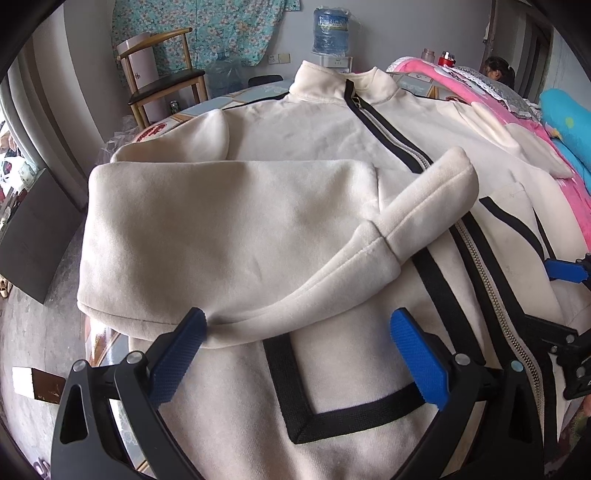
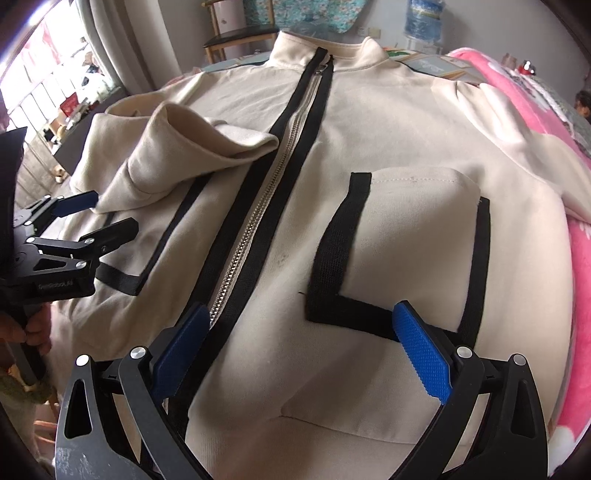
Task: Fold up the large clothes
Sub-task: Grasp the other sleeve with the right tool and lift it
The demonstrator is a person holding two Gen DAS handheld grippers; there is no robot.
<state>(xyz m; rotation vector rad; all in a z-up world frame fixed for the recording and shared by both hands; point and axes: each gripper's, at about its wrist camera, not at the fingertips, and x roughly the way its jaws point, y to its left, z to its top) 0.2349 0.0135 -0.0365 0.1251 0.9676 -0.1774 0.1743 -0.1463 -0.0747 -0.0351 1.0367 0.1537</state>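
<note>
Your left gripper (image 1: 295,354) hangs low over the jacket (image 1: 303,133), jaws wide and holding nothing; its left pad (image 1: 177,358) touches or just overlaps the edge of the folded sleeve (image 1: 221,236), and which of the two I cannot tell. Your right gripper (image 2: 295,354) also hangs with jaws wide and empty, the zip (image 2: 255,218) beside its left pad and the black-trimmed pocket (image 2: 406,236) at 12 o'clock between the pads.

The jacket lies front up on the worktop (image 1: 255,90), zipped, collar (image 2: 317,55) at 12 o'clock at the far edge. In the left wrist view the sleeve lies folded across the chest, its cuff (image 1: 436,199) pointing toward 2 o'clock and resting on the zip. A second black-trimmed pocket (image 1: 332,387) shows between the left pads. In the right wrist view your hand (image 2: 33,328) grips the left tool at 9 o'clock.

A pink blanket (image 2: 535,110) lies beside the jacket at 2 o'clock. Beyond, a chair (image 1: 166,81) stands at 11 o'clock and a water bottle (image 1: 330,31) at 12.
</note>
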